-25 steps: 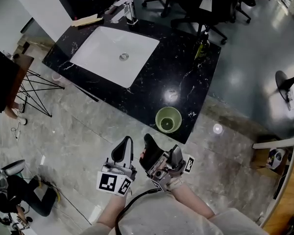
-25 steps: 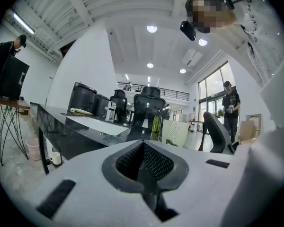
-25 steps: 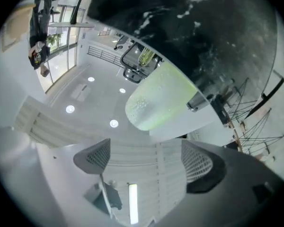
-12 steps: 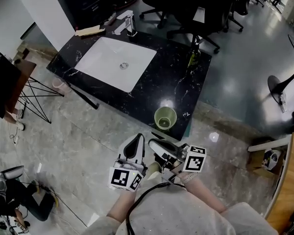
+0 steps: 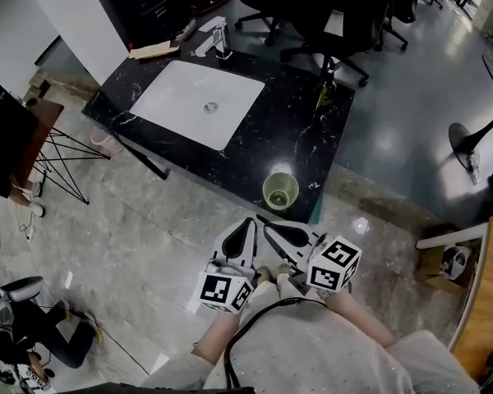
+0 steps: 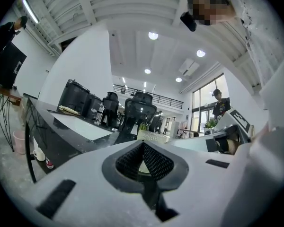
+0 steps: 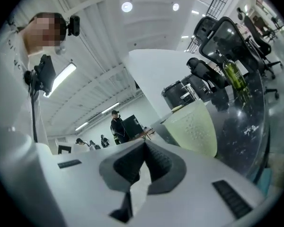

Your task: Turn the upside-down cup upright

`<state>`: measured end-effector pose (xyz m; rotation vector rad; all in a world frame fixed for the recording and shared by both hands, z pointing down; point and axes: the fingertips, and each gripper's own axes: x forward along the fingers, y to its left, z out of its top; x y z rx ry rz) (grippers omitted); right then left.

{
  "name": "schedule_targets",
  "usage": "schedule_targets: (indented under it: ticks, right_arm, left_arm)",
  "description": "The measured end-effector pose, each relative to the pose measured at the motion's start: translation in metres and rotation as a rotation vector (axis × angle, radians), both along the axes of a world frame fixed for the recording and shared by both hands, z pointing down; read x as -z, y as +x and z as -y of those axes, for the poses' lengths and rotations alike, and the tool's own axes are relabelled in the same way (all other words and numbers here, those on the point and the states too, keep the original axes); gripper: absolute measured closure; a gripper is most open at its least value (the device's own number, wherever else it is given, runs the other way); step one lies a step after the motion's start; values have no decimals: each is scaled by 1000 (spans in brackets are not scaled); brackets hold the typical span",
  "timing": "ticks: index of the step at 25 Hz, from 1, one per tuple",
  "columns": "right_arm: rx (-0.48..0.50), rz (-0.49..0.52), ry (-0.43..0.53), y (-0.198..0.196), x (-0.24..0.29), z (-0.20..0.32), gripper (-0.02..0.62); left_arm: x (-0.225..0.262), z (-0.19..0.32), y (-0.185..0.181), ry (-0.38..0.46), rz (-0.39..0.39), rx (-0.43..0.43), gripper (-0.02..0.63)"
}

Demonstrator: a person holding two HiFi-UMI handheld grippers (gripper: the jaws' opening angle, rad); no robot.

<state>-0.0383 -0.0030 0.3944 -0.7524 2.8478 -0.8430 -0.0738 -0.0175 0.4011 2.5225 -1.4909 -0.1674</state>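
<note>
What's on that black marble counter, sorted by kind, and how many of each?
Green cup: 1
Green bottle: 1
Tap: 1
White sink: 1
Flat tan piece: 1
Total: 5

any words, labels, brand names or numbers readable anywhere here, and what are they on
No readable words or numbers anywhere.
Left marker cube and right marker cube: black-and-white square patterns only, no letters.
Green bottle on the counter: any label is too small to read.
</note>
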Motion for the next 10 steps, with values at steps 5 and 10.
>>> schedule_targets:
  ticks: [5,10]
  right_arm:
    - [11,-93,78,-2,1,1,586]
    - [12,-91,85,-3,1,6,586]
  left_arm:
    - [4,4,-3,9,-4,12,598]
    - [4,8,-4,11,-4,17,598]
